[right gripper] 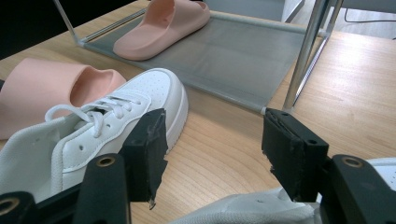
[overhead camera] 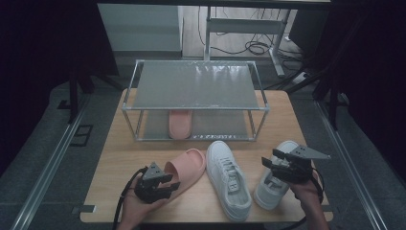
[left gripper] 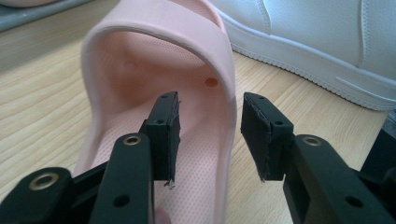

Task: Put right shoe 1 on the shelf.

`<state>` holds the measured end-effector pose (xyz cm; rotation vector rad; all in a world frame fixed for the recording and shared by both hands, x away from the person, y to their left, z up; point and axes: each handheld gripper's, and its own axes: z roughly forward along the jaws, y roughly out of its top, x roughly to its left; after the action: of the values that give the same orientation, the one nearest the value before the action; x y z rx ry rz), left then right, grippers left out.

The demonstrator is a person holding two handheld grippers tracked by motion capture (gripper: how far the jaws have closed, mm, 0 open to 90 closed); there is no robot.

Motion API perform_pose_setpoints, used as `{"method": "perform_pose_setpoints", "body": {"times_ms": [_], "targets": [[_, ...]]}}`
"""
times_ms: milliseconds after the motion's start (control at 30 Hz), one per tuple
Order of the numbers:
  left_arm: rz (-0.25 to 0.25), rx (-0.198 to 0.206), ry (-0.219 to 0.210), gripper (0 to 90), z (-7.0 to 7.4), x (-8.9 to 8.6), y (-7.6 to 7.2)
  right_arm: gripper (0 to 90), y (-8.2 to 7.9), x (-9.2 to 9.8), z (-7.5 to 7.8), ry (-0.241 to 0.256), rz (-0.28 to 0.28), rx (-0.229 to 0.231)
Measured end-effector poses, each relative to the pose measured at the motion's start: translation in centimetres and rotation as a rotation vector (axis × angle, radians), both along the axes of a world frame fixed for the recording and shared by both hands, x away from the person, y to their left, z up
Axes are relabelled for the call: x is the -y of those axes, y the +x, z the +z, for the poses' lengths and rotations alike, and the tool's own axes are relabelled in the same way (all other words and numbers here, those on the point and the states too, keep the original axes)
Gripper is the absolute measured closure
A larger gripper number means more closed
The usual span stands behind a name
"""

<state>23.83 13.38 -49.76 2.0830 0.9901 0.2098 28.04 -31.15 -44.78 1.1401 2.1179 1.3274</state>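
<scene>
The pink foam slide sandal (overhead camera: 186, 168) lies flat on the light wooden table (overhead camera: 119, 158), long axis diagonal, toe toward the two-tier metal shoe rack (overhead camera: 194, 91) and heel at the left gripper (overhead camera: 168, 183). That gripper's jaws stand spread astride the sandal's right side wall near the heel, one jaw inside over the footbed, one outside, neither pressing; the right gripper (overhead camera: 269, 164) hangs spread above the heel opening of the right white lace-up sneaker (overhead camera: 275, 184). A second white sneaker (overhead camera: 229, 179) lies between, a matching pink sandal (overhead camera: 180, 123) sits on the rack's lower shelf, and dark surroundings with floor cables (overhead camera: 253, 47) lie beyond.
</scene>
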Motion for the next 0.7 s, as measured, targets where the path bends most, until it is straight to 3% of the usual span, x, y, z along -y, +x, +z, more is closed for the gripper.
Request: {"method": "perform_pose_setpoints", "body": {"times_ms": [300,700], "targets": [[-0.020,-0.005,0.028,58.2,-0.6,1.6,0.9,40.9,0.1,-0.2,-0.1,-0.005,0.006,-0.003],[-0.028,0.005,0.039,74.3,-0.7,2.6,1.3,40.9,0.0,0.0,0.0,0.001,0.004,-0.001]]}}
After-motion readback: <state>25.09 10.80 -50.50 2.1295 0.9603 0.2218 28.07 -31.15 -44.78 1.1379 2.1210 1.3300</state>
